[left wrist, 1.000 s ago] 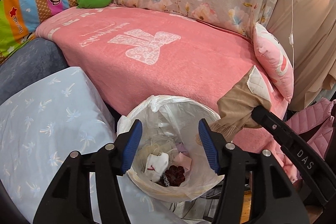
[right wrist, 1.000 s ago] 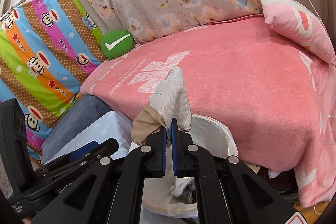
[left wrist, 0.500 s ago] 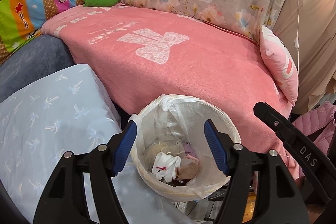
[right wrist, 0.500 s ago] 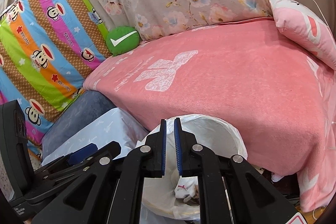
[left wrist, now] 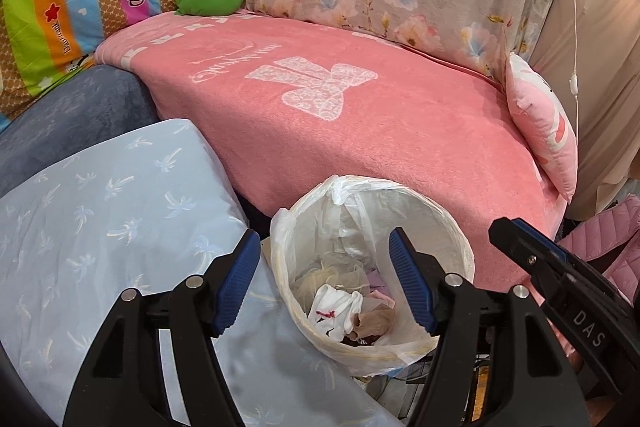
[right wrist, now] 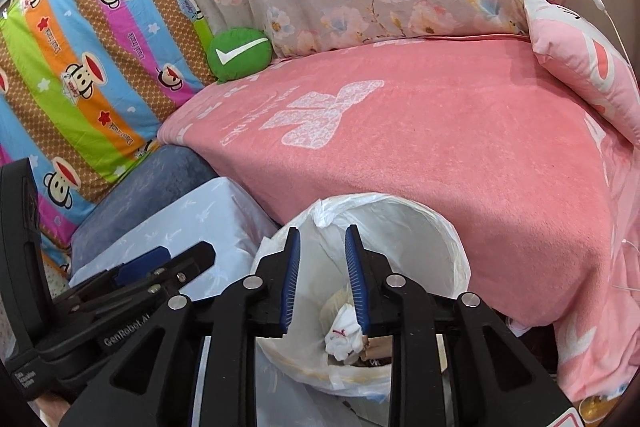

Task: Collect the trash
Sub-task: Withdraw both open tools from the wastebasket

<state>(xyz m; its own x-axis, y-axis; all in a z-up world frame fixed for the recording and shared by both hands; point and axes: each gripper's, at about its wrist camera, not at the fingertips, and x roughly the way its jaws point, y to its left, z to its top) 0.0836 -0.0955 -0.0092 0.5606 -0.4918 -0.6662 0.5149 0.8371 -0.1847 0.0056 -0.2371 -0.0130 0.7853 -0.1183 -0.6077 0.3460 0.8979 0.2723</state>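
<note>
Right wrist view: right claw (right wrist: 322, 277), just opening, empty, hangs over the bin (right wrist: 436, 227) rim. Left claw (left wrist: 324, 285) stands wide apart, empty, above the bin beside the bed (left wrist: 360, 147) edge.

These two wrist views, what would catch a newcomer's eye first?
Probably the big pink blanket spread over the bed, filling the middle of both views. Next, the white-lined trash bin at its near edge, with crumpled trash inside, directly under both empty claws. Then the bright striped monkey-print sheet hanging at the far left.
</note>
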